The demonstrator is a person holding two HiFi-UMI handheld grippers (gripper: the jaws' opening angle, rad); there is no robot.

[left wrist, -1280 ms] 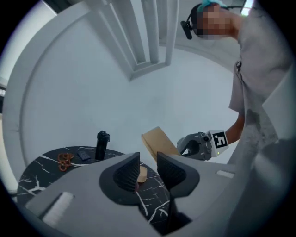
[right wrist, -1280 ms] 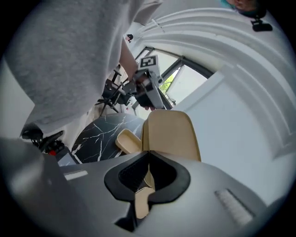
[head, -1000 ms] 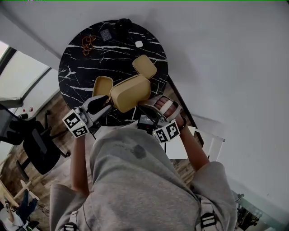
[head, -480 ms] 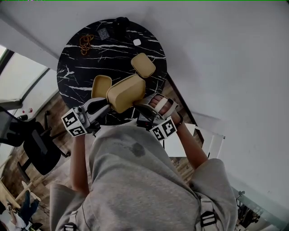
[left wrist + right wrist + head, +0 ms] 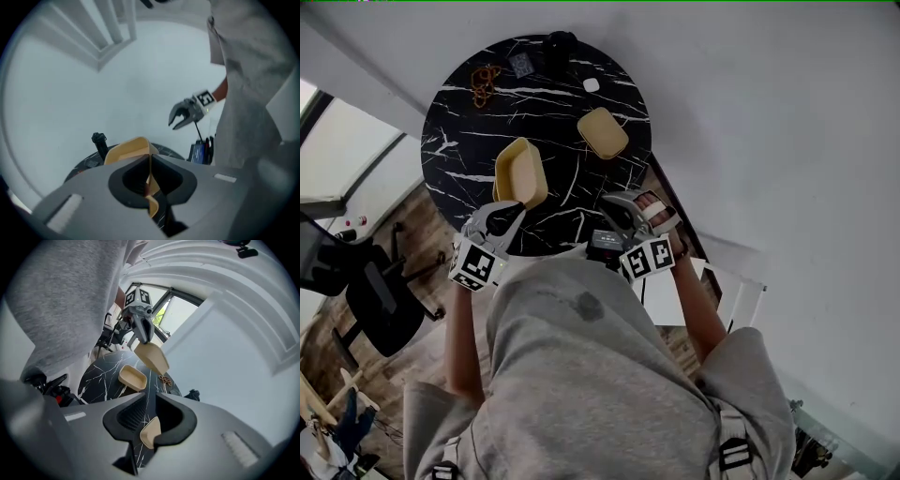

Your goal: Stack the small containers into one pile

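A person in a grey top (image 5: 581, 375) works two hand-held grippers at the near rim of a round black marble tabletop (image 5: 469, 159). At the 7 o'clock edge, the left gripper (image 5: 508, 212) is closing its fingers on the near short wall of a tan held container (image 5: 520, 173). It is clear of the marble and tipped on its side, mouth toward 9 o'clock, its long axis running roughly 6 to 12 o'clock, away from the fingers. At 4 o'clock, the right gripper (image 5: 630, 202) hovers with fingers spread and nothing pinched. Through their gap its own view shows a tan corner (image 5: 150, 432) against the marble, though which container it belongs to is unclear. Seen from that gripper, a second container (image 5: 132, 377) lies flat, mouth up, below the held one and apart from it. A third container (image 5: 602, 132) sits toward 3 o'clock, long axis 10 to 4. At the far rim lie brown loops (image 5: 483, 86) and a black object (image 5: 558, 42).
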